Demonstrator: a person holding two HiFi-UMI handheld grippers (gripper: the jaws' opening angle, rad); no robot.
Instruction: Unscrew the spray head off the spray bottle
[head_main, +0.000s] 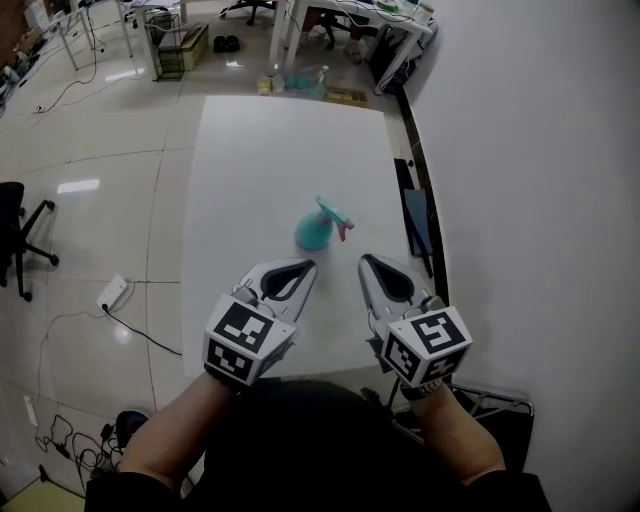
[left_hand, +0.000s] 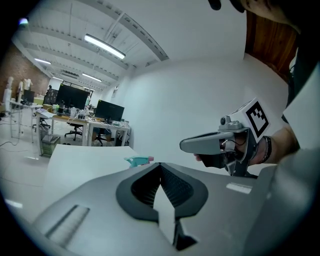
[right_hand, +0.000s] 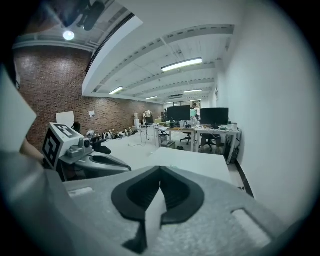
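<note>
We look down on a long white table (head_main: 280, 150) running away from us, pale floor (head_main: 100, 130) on its left and a wall (head_main: 540, 150) on its right. Over its near end we hold the left gripper (head_main: 305, 267) and the right gripper (head_main: 365, 261) side by side, apart from each other, both aimed up the table. Each has its jaws pressed together on nothing (each gripper's own view shows the pads meeting in one closed line). Just beyond the tips, near the table's middle, stands the teal spray bottle (head_main: 312, 234), touched by neither gripper. Its spray head (head_main: 334, 214), teal with a pink part, sits on the bottle and points right.
</note>
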